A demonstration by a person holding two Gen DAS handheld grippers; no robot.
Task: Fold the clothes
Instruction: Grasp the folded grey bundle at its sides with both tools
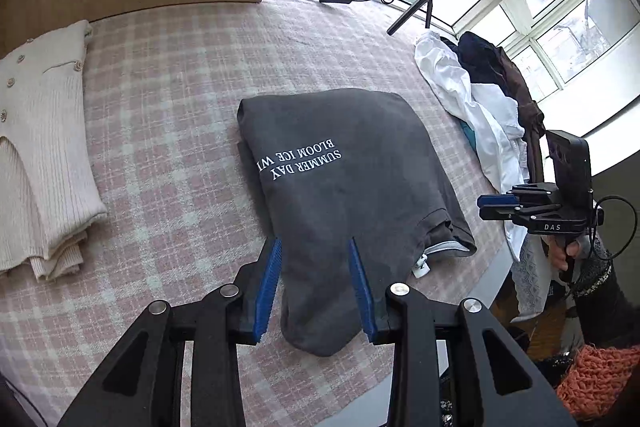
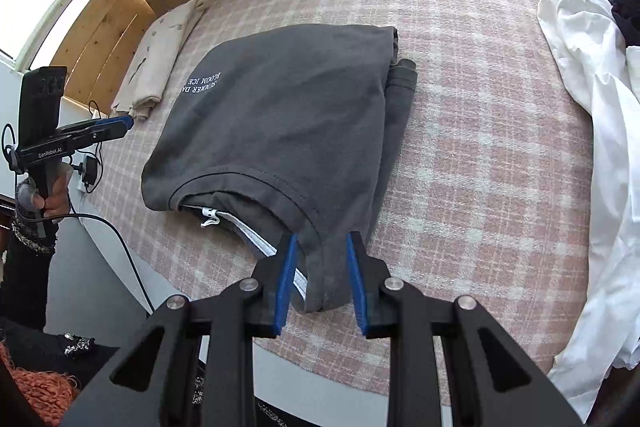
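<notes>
Grey T-shirt (image 1: 352,163) folded into a compact rectangle at the middle of the plaid-covered worktop (image 1: 180,75), white lettering up, collar and neck label at the near edge. One folded layer poking out slightly along the side towards the pile.

Left claw (image 1: 315,243) narrowly parted and empty. Seems to straddle the shirt's near corner in its own view, but clear of the cloth and out past the worktop's edge in the other view. Right claw (image 2: 323,238) likewise narrowly parted, nothing pinched, hanging off the shirt's collar side and not touching it.

Folded cream knit (image 1: 44,147) set well apart at the far left. Pile of unfolded clothes (image 1: 480,99), white, dark and brown, heaped at the right edge.

Judged step: fold of the grey shirt finished and let go, with both claws drawn off it. Task likely partway, given two pieces folded and a heap left.

Next, probably one of two things. Either tidy the protruding layer and slide the shirt towards the cream knit, which needs both claws low and pinching all layers together to keep the fold intact. Or reach for the heap with the right claw, opened wider, and lift a single garment free without dragging the neighbours off the edge.
</notes>
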